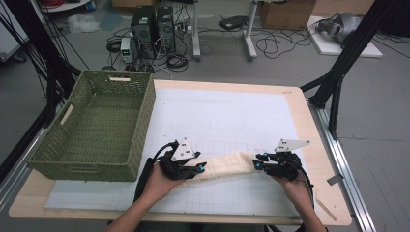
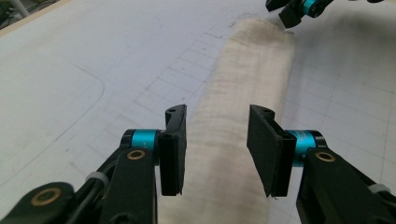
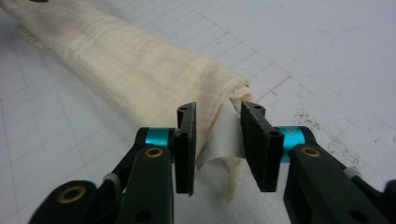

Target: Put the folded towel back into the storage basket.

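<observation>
Both hands are working at the near edge of the table. Left gripper is sitting at the left end of the rolled cream cloth; in the left gripper view its jaws are standing well apart, straddling the roll, pads not pressing on it, nothing gripped. Right gripper is at the roll's right end; in the right gripper view its jaws are standing narrower, with a loose white flap of the cloth hanging in the gap. Can't tell if the pads are actually pinching that flap.

The cloth is lying as a long roll near the front edge, roughly parallel to it, spanning between the two grippers on the white grid mat.

Further back, a green woven basket is sitting along the left edge of the table, reaching to the far left corner, well apart from the cloth.
</observation>
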The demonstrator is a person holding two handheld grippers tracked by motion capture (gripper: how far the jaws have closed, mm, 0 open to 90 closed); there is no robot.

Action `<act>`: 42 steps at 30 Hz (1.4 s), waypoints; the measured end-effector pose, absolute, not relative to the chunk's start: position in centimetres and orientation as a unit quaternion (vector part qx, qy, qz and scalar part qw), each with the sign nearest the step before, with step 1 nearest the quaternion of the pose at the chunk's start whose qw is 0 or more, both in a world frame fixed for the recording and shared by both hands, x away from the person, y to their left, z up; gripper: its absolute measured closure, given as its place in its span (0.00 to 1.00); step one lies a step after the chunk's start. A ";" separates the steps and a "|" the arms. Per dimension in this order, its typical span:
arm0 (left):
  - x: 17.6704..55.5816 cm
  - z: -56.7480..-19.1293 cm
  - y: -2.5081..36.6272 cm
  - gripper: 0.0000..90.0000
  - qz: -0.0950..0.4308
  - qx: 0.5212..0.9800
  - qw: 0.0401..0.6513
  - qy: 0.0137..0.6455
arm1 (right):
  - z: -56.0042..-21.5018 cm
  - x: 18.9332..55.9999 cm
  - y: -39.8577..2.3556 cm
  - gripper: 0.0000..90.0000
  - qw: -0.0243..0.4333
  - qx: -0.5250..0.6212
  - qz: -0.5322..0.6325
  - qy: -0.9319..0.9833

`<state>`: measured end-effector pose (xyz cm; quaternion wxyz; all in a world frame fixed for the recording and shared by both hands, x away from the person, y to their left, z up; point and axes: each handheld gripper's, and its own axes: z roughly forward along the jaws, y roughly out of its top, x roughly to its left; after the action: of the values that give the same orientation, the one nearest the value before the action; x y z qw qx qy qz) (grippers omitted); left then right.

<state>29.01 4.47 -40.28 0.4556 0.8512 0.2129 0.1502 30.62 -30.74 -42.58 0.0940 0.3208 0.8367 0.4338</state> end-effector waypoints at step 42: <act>31.2 -41.9 0.6 0.70 0.088 0.891 0.406 0.185 | -42.9 31.5 -30.2 0.81 0.088 0.325 0.419 0.843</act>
<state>31.24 0.61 -41.92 0.4060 0.8905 0.1853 0.0880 31.55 -30.19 -42.89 0.0881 0.3250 0.8434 0.4187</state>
